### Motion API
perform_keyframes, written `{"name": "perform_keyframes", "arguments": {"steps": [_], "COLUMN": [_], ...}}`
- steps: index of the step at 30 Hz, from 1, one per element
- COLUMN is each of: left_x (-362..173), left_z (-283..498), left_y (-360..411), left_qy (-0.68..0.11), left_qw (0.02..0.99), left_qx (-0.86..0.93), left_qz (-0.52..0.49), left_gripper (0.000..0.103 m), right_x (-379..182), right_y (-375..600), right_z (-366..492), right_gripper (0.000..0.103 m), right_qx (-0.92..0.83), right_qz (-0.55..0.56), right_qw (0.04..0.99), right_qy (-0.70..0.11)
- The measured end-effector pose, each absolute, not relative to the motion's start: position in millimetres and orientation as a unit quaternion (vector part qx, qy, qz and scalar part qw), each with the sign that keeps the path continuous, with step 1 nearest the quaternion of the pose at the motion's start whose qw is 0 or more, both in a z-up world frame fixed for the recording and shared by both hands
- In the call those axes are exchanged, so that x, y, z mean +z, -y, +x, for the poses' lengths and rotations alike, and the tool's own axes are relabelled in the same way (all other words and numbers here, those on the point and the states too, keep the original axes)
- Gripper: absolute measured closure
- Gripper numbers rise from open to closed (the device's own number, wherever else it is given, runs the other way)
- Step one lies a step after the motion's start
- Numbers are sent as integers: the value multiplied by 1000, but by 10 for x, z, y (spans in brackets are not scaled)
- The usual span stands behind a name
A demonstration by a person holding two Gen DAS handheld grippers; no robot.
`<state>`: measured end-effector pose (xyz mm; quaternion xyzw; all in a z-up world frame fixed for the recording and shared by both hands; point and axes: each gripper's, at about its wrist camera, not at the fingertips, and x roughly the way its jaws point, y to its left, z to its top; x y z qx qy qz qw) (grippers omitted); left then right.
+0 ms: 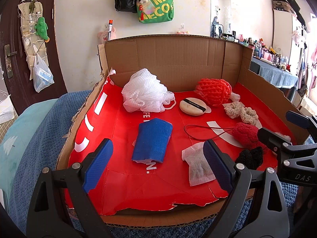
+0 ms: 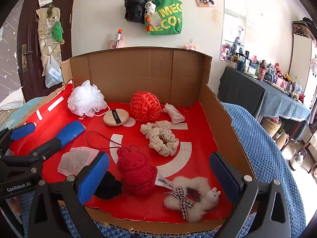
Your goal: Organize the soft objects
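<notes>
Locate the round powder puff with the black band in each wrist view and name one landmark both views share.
Left wrist view: the powder puff lies right of centre on the red box floor, between the white mesh sponge and the orange net ball.
Right wrist view: the powder puff sits left of centre, again between the white mesh sponge and the orange net ball.
Shared landmark: the green tote bag hanging on the wall.

Left tool point(image 1: 157, 164) spread wide, right tool point(image 2: 159, 176) likewise
</notes>
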<state>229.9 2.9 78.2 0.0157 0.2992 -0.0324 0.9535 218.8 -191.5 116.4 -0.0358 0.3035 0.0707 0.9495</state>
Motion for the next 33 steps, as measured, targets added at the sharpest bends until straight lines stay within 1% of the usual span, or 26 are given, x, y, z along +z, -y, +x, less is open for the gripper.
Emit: {"name": "perform_keyframes", "arguments": {"steps": [9,17,19,20,29,33], "left_x": [824,1092,1088,1053,609,476], "left_z": [2210,1685,1582,1524,1227,1246], "left_y": [-41,-59,-71,-83,-41,-23], "left_qy": [-306,-296,-312,-328,-414,-434], "left_qw": [951,954,949,944,910,901], "left_qx": [-35,-40,-37,-36,-36,-18], "left_qz": [15,5,-3,-7,-17,-7], "left_gripper": [10,10,8,5,5,5], "right_x": [1215,1436,1426,1402,1041,853], "right_y": [1961,1987,2005,2021,1985,2023], "right_z": [2102,1688,1544,1473,1144,1171], "right_gripper": [0,0,0,0,0,0], "right_qx": [76,91,89,93,84,61], "right_qz": [-25,-17,-16,-11,-32,-33], "right_qw": [950,949,946,942,913,900], "right_qy": [-302,-300,-312,-322,-399,-431]}}
